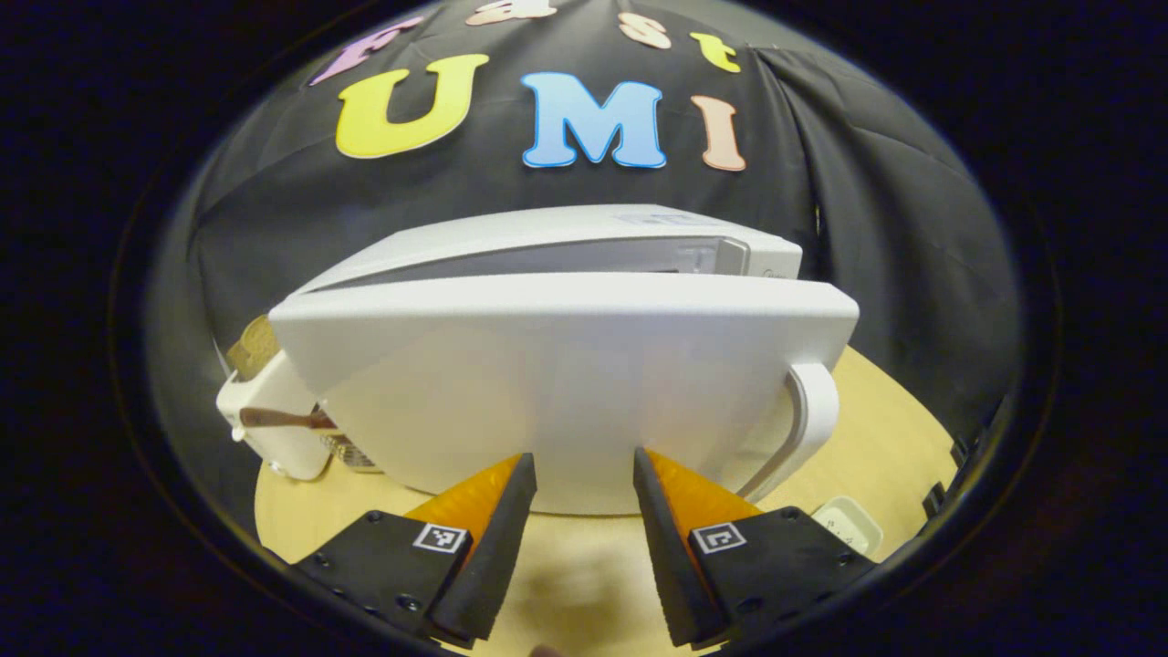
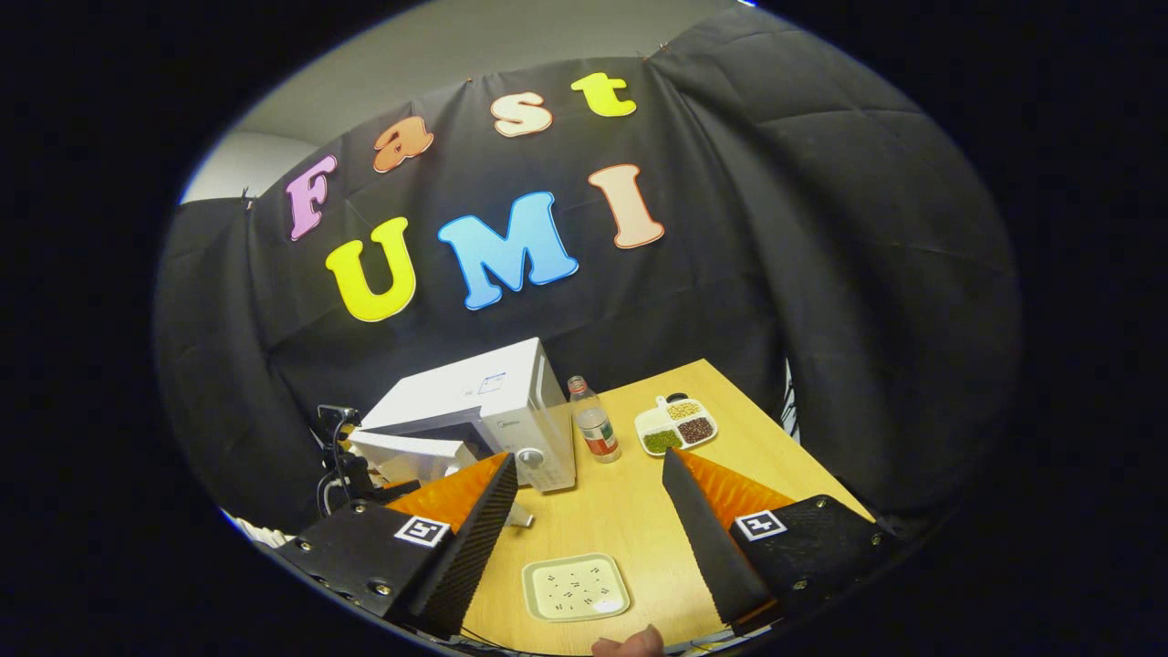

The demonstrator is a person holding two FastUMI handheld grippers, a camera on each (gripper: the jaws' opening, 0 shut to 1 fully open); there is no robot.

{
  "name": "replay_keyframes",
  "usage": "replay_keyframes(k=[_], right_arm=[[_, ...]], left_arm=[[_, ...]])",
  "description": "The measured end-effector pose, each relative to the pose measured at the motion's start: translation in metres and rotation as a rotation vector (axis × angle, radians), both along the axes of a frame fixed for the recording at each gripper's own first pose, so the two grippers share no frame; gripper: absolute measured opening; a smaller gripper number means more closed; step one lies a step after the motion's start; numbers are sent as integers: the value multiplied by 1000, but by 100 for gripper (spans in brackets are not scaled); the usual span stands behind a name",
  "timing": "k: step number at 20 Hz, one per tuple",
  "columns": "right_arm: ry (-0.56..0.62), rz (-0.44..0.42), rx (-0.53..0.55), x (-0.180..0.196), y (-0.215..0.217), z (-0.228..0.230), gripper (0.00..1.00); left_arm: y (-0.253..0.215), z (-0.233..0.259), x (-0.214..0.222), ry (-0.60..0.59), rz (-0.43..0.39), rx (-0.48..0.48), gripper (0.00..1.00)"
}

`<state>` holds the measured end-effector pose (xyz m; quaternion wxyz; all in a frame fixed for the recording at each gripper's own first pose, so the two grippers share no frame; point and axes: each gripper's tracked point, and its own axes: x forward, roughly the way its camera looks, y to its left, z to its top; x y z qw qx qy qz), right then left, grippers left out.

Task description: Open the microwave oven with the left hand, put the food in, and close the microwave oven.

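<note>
The left gripper (image 1: 584,474) stood apart, empty, just before the white microwave's open door (image 1: 566,383); the right gripper (image 2: 589,479) gaped above the pale square plate (image 2: 576,587)

Wooden table (image 2: 630,511) carries microwave (image 2: 497,411); bottle (image 2: 595,429); divided dish (image 2: 676,424); plate (image 2: 576,587).

Seeing staged recording booth, not real kitchen: black cloth wall (image 2: 821,274) draped behind, wooden table (image 2: 630,511) with microwave (image 2: 493,401), bottle (image 2: 595,431), divided snack tray (image 2: 676,424).
</note>
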<state>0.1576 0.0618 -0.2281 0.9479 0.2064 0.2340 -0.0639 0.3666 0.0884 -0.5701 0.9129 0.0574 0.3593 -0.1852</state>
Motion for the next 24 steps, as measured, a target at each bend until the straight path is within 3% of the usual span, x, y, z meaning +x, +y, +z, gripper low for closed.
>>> replay_keyframes(k=[4,6,9,10,12,13,15,17,20,24], right_arm=[[23,-48,10,9,-4,-8,98],[37,-58,4,12,-5,-11,98],[35,-71,-11,18,-8,-11,98],[40,-70,-18,20,-9,-14,98],[50,-70,-21,23,-9,-18,98],[52,-71,-14,25,-8,-19,98],[54,-72,-1,23,-5,-21,98],[51,-64,10,25,-3,-20,98],[38,-43,23,28,-2,-19,98],[-3,-4,33,33,-8,-11,98]], left_arm=[[-7,-2,37,-39,-17,-1,72],[-12,-11,32,17,4,-60,71],[-8,-14,38,30,30,-67,71],[-7,-14,41,32,35,-64,77],[-12,-15,47,30,16,-74,69],[-17,-23,42,60,10,-80,75],[-21,-26,40,61,-7,-67,70],[-22,-11,41,20,4,-70,69],[-20,18,34,-37,21,-61,76],[-17,71,-2,-82,73,-105,77]])
